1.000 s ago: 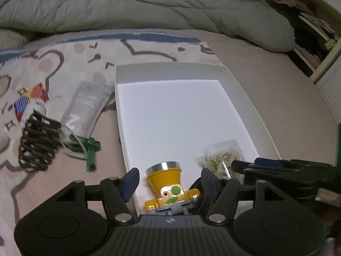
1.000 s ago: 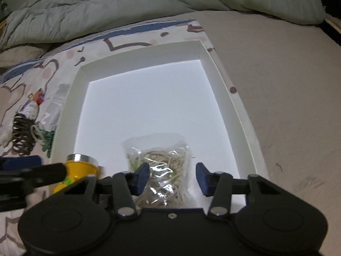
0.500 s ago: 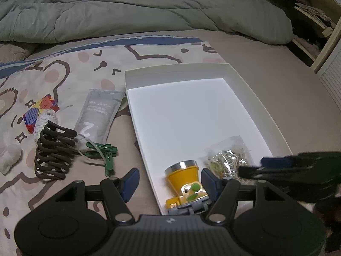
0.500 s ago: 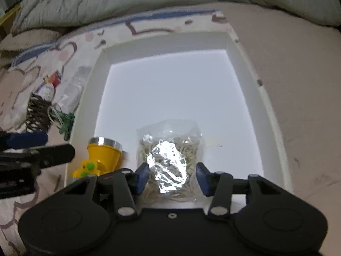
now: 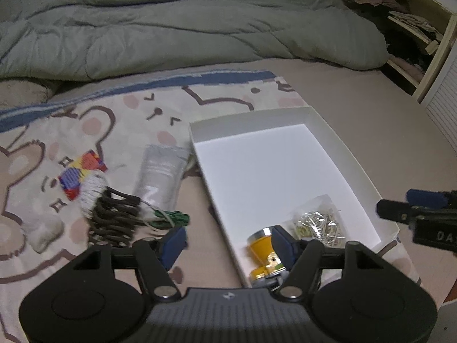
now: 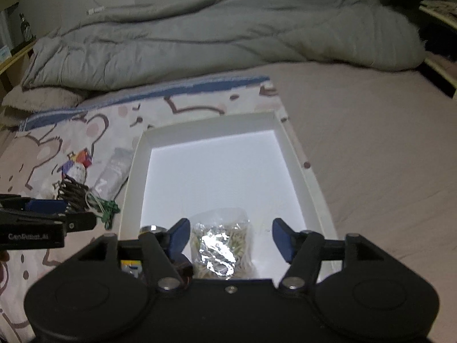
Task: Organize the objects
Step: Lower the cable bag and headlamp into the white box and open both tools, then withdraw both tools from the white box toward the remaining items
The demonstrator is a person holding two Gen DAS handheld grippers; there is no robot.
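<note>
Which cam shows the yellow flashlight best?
Left wrist. The yellow flashlight lies in the white box, silver rim and yellow body visible beside the gripper finger. Right wrist shows only its silver rim; the gripper body hides the rest.

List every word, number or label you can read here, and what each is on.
"2": large figure on the grey pouch.
"DAS": start of white lettering on the right gripper body, cut off by the frame edge.
White lettering on the left gripper body: blurred, roughly "CanRobot.ai", not certain.
Colourful card: print too blurred to read.
</note>
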